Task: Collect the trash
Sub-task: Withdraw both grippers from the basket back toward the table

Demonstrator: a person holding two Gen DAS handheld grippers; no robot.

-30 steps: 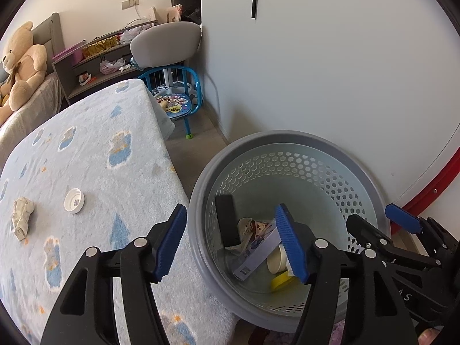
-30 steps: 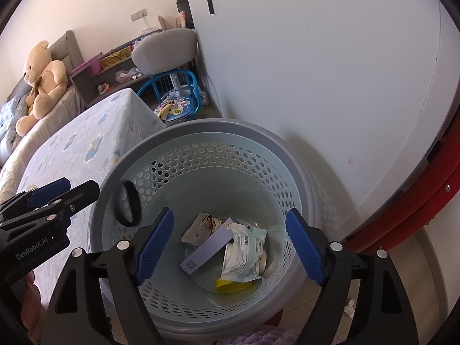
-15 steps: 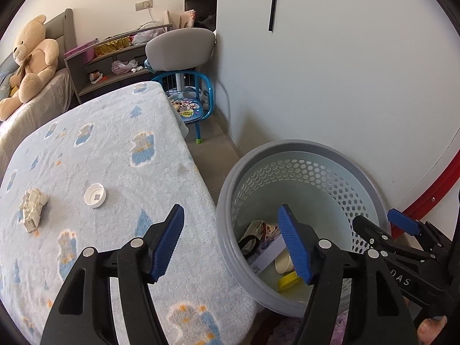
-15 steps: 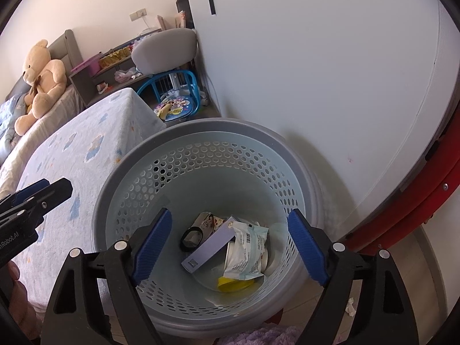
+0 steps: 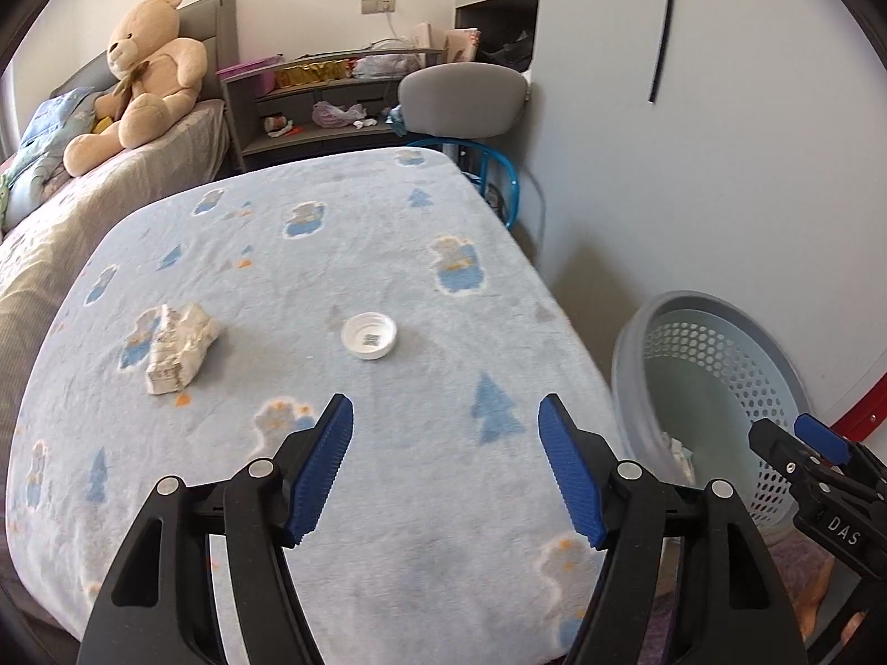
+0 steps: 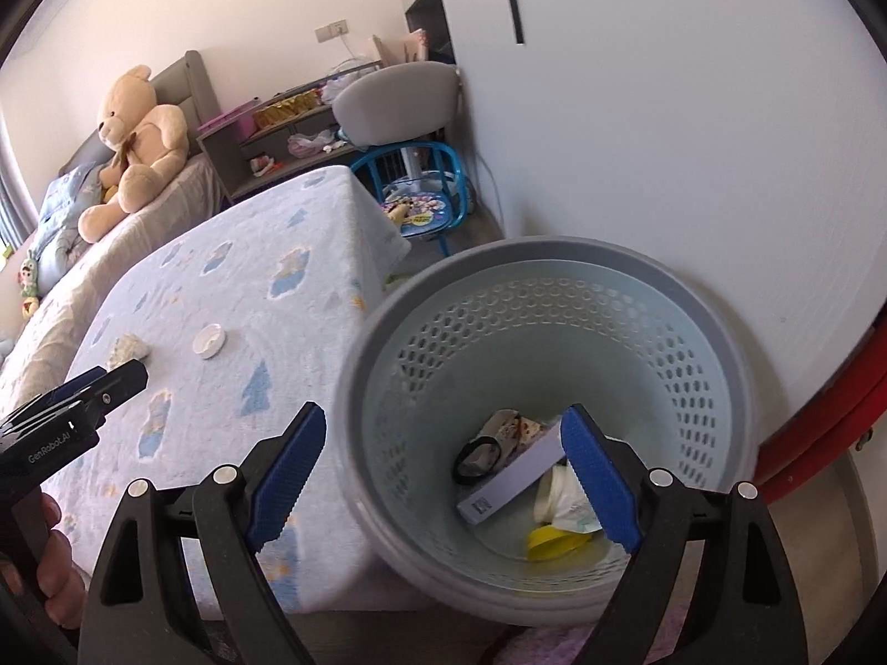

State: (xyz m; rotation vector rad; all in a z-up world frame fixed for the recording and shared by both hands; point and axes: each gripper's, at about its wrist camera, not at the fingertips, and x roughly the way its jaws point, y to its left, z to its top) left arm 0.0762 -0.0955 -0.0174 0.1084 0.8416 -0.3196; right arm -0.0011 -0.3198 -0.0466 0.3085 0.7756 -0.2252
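Note:
A white round lid [image 5: 369, 336] and a crumpled white wrapper [image 5: 178, 348] lie on the blue patterned blanket [image 5: 288, 288] of the table. They also show in the right wrist view, the lid [image 6: 210, 340] and the wrapper [image 6: 128, 350]. My left gripper [image 5: 445, 463] is open and empty, above the blanket just short of the lid. The grey perforated basket [image 6: 554, 277] stands by the table's right edge and holds a black ring [image 6: 478, 460], a purple box [image 6: 513, 485] and wrappers. My right gripper [image 6: 443, 476] is open and empty over the basket's near rim.
A teddy bear [image 5: 138, 83] sits on the bed at the back left. A grey shelf [image 5: 321, 105] and a grey chair [image 5: 460, 97] stand behind the table, with a blue child's chair [image 6: 421, 205] beside them. A white wall [image 6: 665, 138] is right behind the basket.
My left gripper has swung left from over the basket to above the blanket, facing the lid. The black ring dropped to the basket's bottom. My right gripper shifted slightly left.

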